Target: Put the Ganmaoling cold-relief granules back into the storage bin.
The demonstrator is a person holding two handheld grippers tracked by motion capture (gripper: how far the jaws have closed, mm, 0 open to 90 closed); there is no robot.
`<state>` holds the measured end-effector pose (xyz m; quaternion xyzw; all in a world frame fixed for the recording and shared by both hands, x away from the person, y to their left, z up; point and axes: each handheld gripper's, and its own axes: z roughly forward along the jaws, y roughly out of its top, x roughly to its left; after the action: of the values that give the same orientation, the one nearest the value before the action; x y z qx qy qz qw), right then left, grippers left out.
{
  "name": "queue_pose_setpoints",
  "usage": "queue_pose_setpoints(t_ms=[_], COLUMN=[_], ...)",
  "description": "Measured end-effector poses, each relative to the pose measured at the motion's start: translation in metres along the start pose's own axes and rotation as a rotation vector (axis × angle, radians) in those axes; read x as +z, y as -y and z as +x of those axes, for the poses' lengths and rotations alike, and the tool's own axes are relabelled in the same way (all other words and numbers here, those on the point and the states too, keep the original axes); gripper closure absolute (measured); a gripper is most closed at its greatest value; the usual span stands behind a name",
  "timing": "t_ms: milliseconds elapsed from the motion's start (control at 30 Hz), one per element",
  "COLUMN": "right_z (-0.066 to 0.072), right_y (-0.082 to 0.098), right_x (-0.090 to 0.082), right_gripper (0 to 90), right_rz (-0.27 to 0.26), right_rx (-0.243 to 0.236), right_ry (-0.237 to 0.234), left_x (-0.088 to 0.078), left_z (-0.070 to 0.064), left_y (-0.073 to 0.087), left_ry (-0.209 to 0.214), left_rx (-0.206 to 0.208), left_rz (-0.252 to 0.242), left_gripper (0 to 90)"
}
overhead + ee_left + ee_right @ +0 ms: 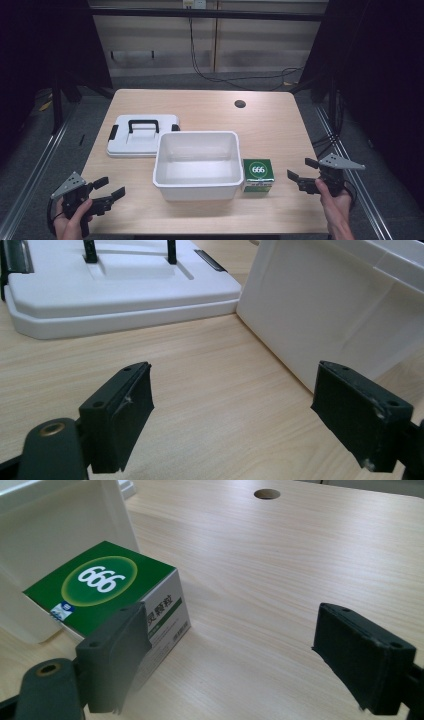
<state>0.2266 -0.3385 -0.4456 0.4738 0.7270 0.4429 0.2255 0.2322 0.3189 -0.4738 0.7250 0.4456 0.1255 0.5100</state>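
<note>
Table (280, 120): light wood, bearing all items. White bin (196, 186): your landmark, open-topped, at the table's middle. White lid (142, 136): flat, black-handled, just behind the bin's left corner. Green "666" box (258, 175): touching the bin's right wall. Your left gripper (111, 189): left of the bin, jaws spread wide, holding nothing. Your right gripper (302, 172): right of the box, jaws likewise wide and empty.
</note>
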Motion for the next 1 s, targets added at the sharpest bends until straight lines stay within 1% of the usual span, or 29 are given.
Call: queue_pose_setpoints(t_ms=[33, 67, 167, 200, 233, 300, 433, 467, 500, 567, 600, 633, 700, 733, 767, 800, 867, 900, 933, 967, 1000], right_z=[0.0, 0.0, 0.001, 0.001, 0.001, 0.003, 0.005, 0.006, 0.006, 0.006, 0.006, 0.006, 0.009, 0.01, 0.01, 0.013, 0.016, 0.016, 0.02, 0.02, 0.022], right_y=[0.0, -0.001, -0.001, -0.001, -0.001, 0.0, -0.001, -0.003, -0.004, -0.006, -0.008, -0.008, -0.015, -0.018, -0.018, -0.023, -0.029, -0.029, -0.035, -0.035, -0.039], right_x=[0.0, -0.001, -0.001, 0.0, 0.0, 0.002, 0.001, -0.001, -0.002, -0.004, -0.006, -0.006, -0.01, -0.009, -0.009, -0.006, -0.004, -0.004, -0.002, -0.002, 0.001], right_gripper=[13.6, 13.5, 13.6, 13.7, 13.7, 13.7, 13.8, 13.7, 13.6, 13.6, 13.5, 13.5, 13.6, 13.7, 13.7, 13.7, 13.7, 13.7, 13.9, 13.9, 14.2], right_rz=[0.0, -0.006, 0.003, 0.016, 0.016, 0.034, 0.05, 0.092, 0.095, 0.093, 0.088, 0.088, 0.072, 0.081, 0.081, 0.073, 0.085, 0.085, 0.097, 0.097, 0.114], right_rx=[0.0, 0.0, -0.003, -0.005, -0.005, -0.031, -0.043, -0.066, -0.06, -0.049, -0.048, -0.048, -0.061, -0.08, -0.08, -0.11, -0.141, -0.141, -0.177, -0.177, -0.192], right_ry=[0.0, -0.011, -0.022, -0.055, -0.055, -0.061, -0.076, -0.062, -0.06, -0.069, -0.083, -0.083, -0.095, -0.097, -0.097, -0.109, -0.123, -0.123, -0.131, -0.131, -0.145], left_x=[0.0, 0.0, 0.0, 0.0, 0.0, 0.0, 0.0, 0.0, -0.001, -0.001, -0.001, -0.001, -0.001, -0.001, -0.001, 0.0, 0.0, 0.0, 0.0, 0.0, 0.0], left_z=[0.0, 0.0, 0.0, 0.0, 0.0, -0.001, -0.001, -0.001, -0.001, -0.001, -0.002, -0.002, -0.003, -0.003, -0.003, -0.004, -0.003, -0.003, -0.003, -0.003, -0.002], left_y=[0.0, 0.0, 0.0, 0.0, 0.0, 0.0, 0.0, 0.0, 0.0, -0.001, -0.001, -0.001, -0.001, -0.001, -0.001, -0.001, -0.001, -0.001, -0.001, -0.001, 0.0], left_ry=[0.0, -0.002, -0.001, 0.0, 0.0, -0.001, 0.002, 0.005, 0.004, 0.005, 0.008, 0.008, 0.007, 0.009, 0.009, 0.011, 0.007, 0.007, 0.002, 0.002, 0.003], left_rx=[0.0, 0.0, -0.001, -0.002, -0.002, 0.001, 0.01, 0.01, 0.007, 0.007, 0.009, 0.009, 0.014, 0.02, 0.02, 0.016, 0.013, 0.013, 0.014, 0.014, 0.012], left_rz=[0.0, 0.002, 0.001, 0.001, 0.001, 0.001, 0.004, 0.003, -0.001, -0.004, -0.003, -0.003, -0.007, -0.005, -0.005, -0.003, -0.003, -0.003, -0.001, -0.001, 0.0], left_gripper=[16.1, 16.1, 16.1, 16.1, 16.1, 16.1, 16.1, 16.1, 16.1, 16.1, 16.0, 16.0, 16.0, 16.0, 16.0, 16.0, 16.0, 16.0, 16.0, 16.0, 16.0])
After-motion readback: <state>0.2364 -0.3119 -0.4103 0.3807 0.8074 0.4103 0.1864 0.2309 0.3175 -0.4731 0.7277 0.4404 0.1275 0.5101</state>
